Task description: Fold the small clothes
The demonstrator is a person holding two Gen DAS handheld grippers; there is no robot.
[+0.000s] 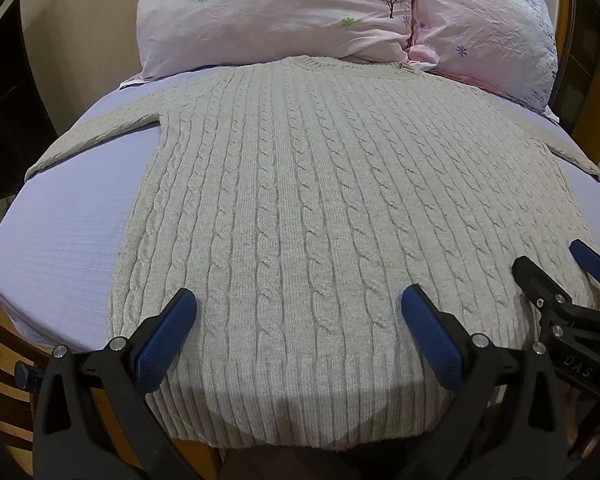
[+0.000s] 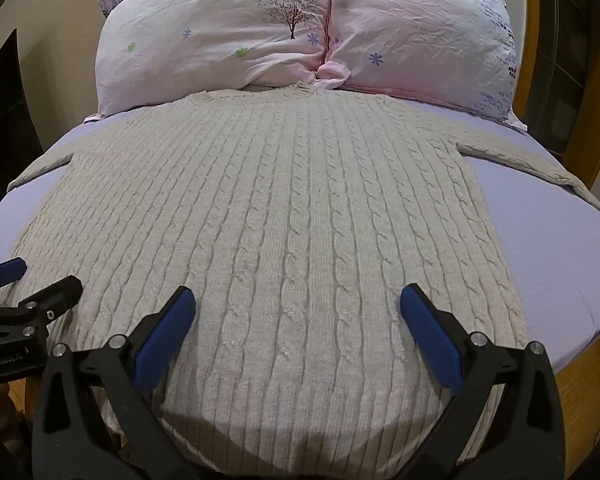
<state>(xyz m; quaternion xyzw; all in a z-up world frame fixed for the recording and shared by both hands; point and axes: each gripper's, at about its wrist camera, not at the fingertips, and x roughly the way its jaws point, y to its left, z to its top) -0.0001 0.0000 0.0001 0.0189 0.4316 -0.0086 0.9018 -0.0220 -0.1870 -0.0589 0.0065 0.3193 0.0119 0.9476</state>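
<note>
A cream cable-knit sweater point(image 1: 300, 200) lies flat on the bed, collar toward the pillows, sleeves spread to both sides, and its hem hangs over the near edge. It also shows in the right wrist view point(image 2: 284, 216). My left gripper point(image 1: 298, 320) is open and empty, hovering over the lower left part of the sweater. My right gripper point(image 2: 298, 320) is open and empty over the lower right part. The right gripper shows at the right edge of the left wrist view point(image 1: 556, 268). The left gripper shows at the left edge of the right wrist view point(image 2: 40, 280).
The bed has a lavender sheet point(image 1: 60, 240) that also shows in the right wrist view point(image 2: 552, 248). Two pink flowered pillows point(image 1: 268, 16) point(image 2: 420, 28) lie at the head, just beyond the collar. A wooden bed frame point(image 2: 580, 392) edges the mattress. Dark furniture point(image 1: 4, 92) stands at the left.
</note>
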